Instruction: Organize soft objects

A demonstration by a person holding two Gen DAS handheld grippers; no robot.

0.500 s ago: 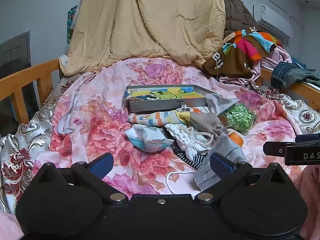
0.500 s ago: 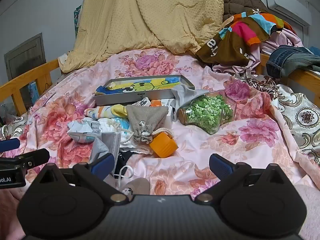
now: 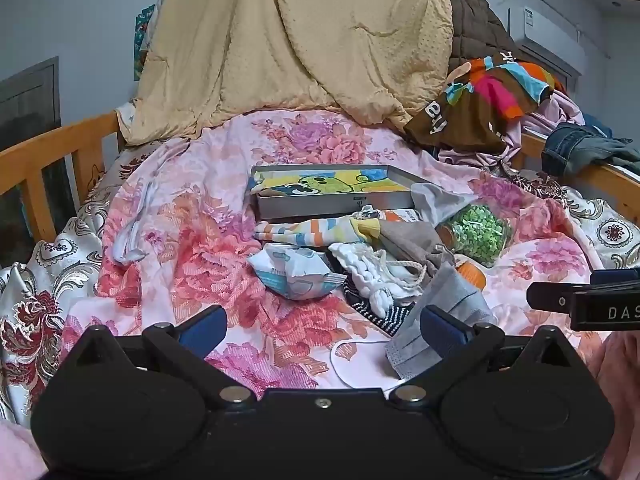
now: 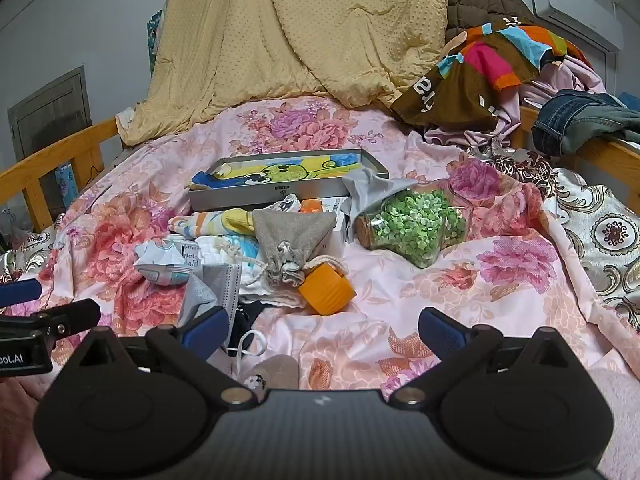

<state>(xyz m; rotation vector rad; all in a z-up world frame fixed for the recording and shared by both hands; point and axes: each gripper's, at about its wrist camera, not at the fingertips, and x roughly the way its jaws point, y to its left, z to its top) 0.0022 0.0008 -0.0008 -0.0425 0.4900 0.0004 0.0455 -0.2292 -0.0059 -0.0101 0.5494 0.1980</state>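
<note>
A pile of soft things lies mid-bed in front of a grey box [image 3: 336, 202] [image 4: 288, 192] that holds a yellow cartoon cloth. The pile holds a striped cloth [image 3: 316, 230], a crumpled tissue pack [image 3: 294, 272] [image 4: 164, 262], a white knit piece [image 3: 372, 268], a grey drawstring pouch [image 4: 292, 236] and a grey face mask [image 3: 436, 312] [image 4: 216, 288]. My left gripper [image 3: 322, 330] hovers open just short of the pile, its right finger over the mask. My right gripper [image 4: 324, 330] is open too, above bare sheet near an orange cap [image 4: 326, 288].
A jar of green bits [image 4: 416, 228] [image 3: 478, 234] lies on its side right of the pile. A yellow blanket [image 3: 304, 40] hangs at the back, with heaped clothes [image 4: 500, 64] and jeans [image 4: 580, 120] at back right. Wooden rails [image 3: 44, 160] edge the floral sheet.
</note>
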